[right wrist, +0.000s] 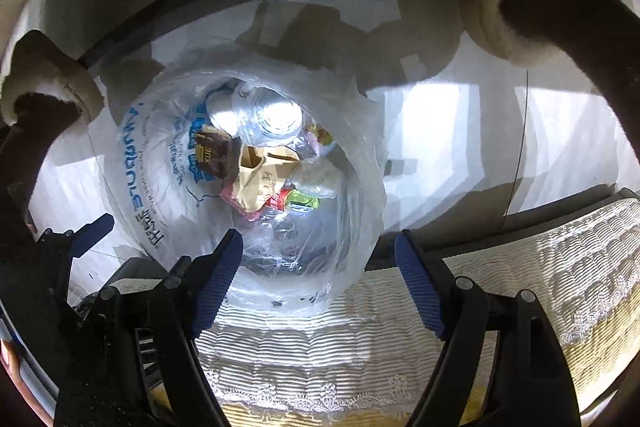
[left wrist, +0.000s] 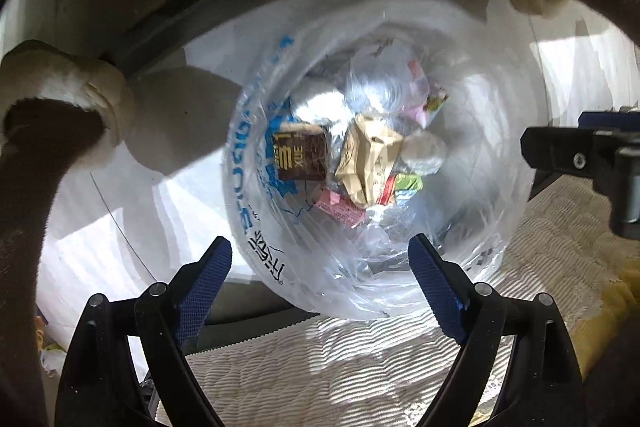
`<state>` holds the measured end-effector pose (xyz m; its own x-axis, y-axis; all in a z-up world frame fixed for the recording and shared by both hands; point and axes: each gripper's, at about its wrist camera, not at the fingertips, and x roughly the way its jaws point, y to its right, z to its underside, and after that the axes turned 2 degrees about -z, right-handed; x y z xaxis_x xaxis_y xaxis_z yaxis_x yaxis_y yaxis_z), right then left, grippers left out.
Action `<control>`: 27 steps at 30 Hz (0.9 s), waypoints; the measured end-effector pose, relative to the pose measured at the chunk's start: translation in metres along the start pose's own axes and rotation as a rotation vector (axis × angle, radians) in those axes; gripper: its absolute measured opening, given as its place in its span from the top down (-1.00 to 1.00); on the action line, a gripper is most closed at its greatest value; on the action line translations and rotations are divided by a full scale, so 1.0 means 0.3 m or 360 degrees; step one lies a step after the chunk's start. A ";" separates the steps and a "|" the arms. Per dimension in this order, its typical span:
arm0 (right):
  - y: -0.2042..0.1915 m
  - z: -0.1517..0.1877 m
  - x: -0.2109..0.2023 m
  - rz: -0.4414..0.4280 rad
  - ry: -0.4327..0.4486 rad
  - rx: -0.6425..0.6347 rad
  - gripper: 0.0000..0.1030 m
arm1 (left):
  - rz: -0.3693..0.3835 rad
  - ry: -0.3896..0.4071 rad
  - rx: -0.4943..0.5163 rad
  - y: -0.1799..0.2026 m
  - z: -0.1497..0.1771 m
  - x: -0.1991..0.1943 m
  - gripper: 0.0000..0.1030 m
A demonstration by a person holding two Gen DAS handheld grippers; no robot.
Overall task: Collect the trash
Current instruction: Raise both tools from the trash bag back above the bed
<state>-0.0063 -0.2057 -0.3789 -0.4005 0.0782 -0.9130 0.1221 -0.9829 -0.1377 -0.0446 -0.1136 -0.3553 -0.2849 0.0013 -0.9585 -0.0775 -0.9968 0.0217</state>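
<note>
- Trash bag [left wrist: 256, 211], clear plastic with blue print: mouth open, standing on white floor [left wrist: 100, 227] beside woven mat [left wrist: 340, 367].
- Contents: brown carton [left wrist: 301, 157], crumpled tan paper [left wrist: 366, 159], green wrapper [left wrist: 408, 183].
- Left gripper [left wrist: 320, 291]: jaws spread, empty, above bag.
- Right gripper [right wrist: 320, 287]: jaws spread, empty.

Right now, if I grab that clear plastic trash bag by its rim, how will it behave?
The plastic bag is thin and wrinkled, so it will probably flop and collapse. Its load of wrappers and a crumpled paper bag looks light. The film may slip between the fingers.
</note>
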 end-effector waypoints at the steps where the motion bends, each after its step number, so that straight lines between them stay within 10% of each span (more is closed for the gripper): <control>1: -0.001 0.007 -0.016 0.0005 0.0021 -0.0011 -0.50 | 0.0002 0.0025 -0.0004 -0.001 0.004 -0.017 -0.71; 27: -0.046 0.238 -0.412 -0.0086 0.0702 -0.0264 -0.51 | -0.0035 0.0731 0.0037 0.051 0.189 -0.454 -0.71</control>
<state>-0.0233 -0.2136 -0.2367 0.0091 0.2271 -0.9738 0.2692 -0.9385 -0.2163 -0.0611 -0.1244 -0.2084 0.1697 -0.0189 -0.9853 -0.1017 -0.9948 0.0016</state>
